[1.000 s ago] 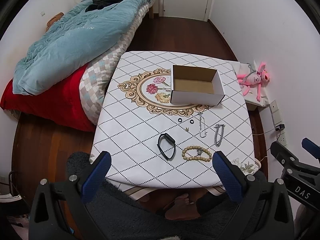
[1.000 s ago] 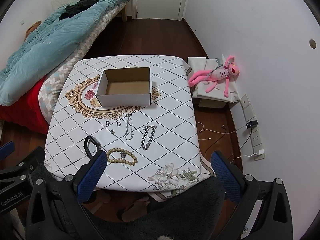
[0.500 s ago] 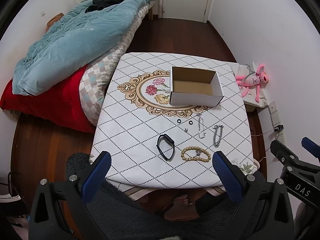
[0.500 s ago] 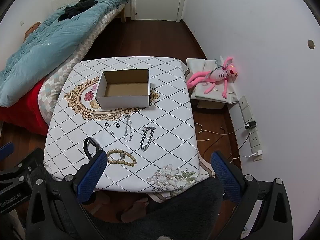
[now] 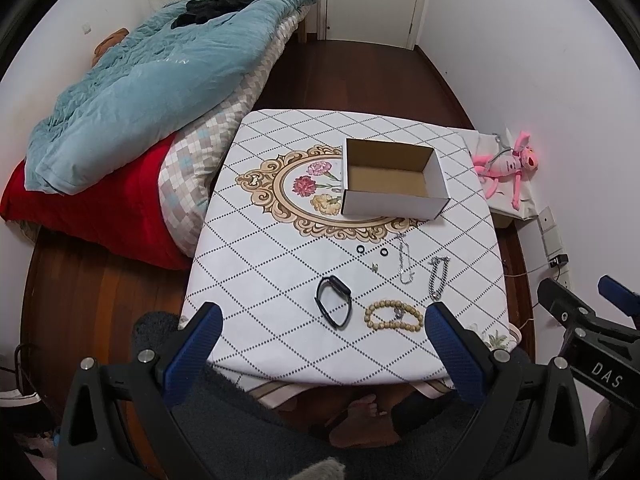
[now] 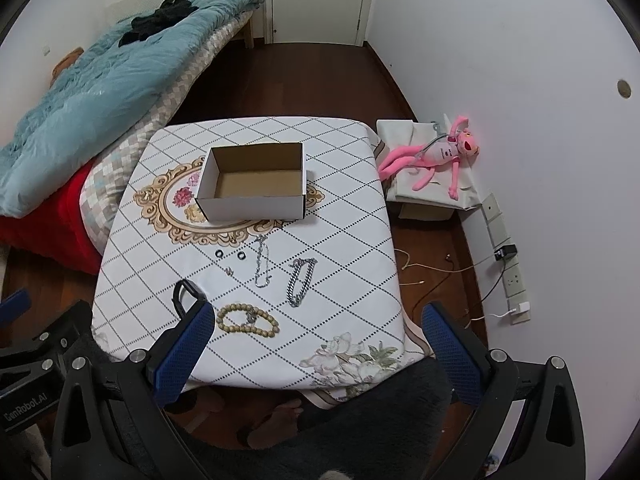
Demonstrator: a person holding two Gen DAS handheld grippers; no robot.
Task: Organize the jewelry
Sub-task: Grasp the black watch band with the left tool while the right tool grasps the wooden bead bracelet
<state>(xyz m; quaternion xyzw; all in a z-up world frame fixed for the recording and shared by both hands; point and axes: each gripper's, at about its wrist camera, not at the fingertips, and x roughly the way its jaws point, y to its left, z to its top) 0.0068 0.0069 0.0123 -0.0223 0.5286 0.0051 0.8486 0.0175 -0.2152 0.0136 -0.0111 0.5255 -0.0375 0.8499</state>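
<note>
above the near table edge, both grippers empty, no piece of jewelry lifted yet.

from the left wrist view, i hold the left gripper (image 5: 319, 323) with its jaws spread wide and nothing between them, over the near edge of the table (image 5: 256, 240). the cardboard box (image 5: 394, 184) sits empty at the far middle; the black band (image 5: 334, 306) and the bead bracelet (image 5: 394, 316) lie closest, with two small rings (image 5: 372, 251), a thin chain (image 5: 405, 260) and a heavier chain (image 5: 438, 276) between them and the box. from the right wrist view, the right gripper (image 6: 312, 324) is likewise wide apart and holds nothing; the bead bracelet (image 6: 248, 319) lies just past its left finger, and the box (image 6: 252, 182) shows a bare floor. i judge the task at its first pick: next move calls for lowering onto one near piece, closing low against the cloth.
</note>
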